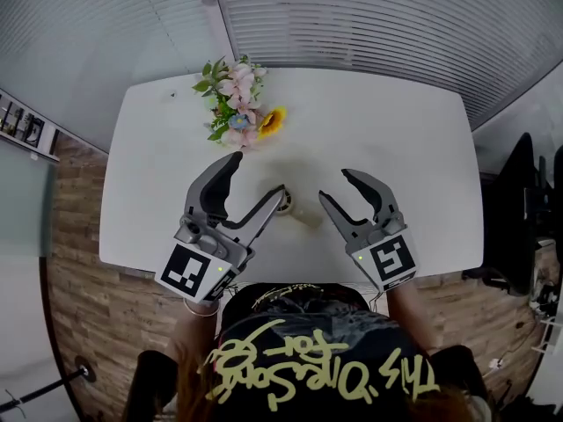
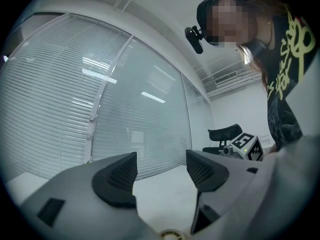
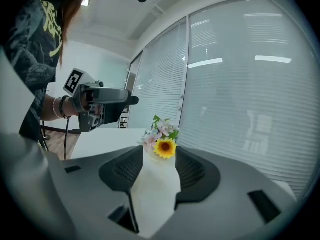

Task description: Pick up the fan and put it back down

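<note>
While standing at the near long edge of a white table (image 1: 422, 139), holds two two-jaw grippers over its near half. Left gripper (image 1: 259, 174): jaws spread wide, gripping nothing, only blinds and bare tabletop showing through the gap in its own view. Right gripper (image 1: 333, 184): jaws also well apart and gripping nothing, with the flower bouquet (image 1: 237, 104) framed far beyond the gap. Fan (image 1: 304, 216) down on the table between the two grippers, held by neither. Broad bare white top left of the left gripper and right of the right gripper; bouquet near the far edge, left of centre, well apart from both sets of jaws. Far edge close along slatted window blinds (image 1: 369, 25); left and near edges dropping to a wood-plank floor (image 1: 79, 280); right end near a dark office chair (image 1: 526, 200), cut off by the frame. Fan small, pale and blurred against the white top, partly covered by the left gripper's inner jaw in the head view, so shape hard to make out. Grip on the handles hidden behind the marker cubes (image 1: 187, 271) and a black shirt with yellow lettering (image 1: 299, 359).
</note>
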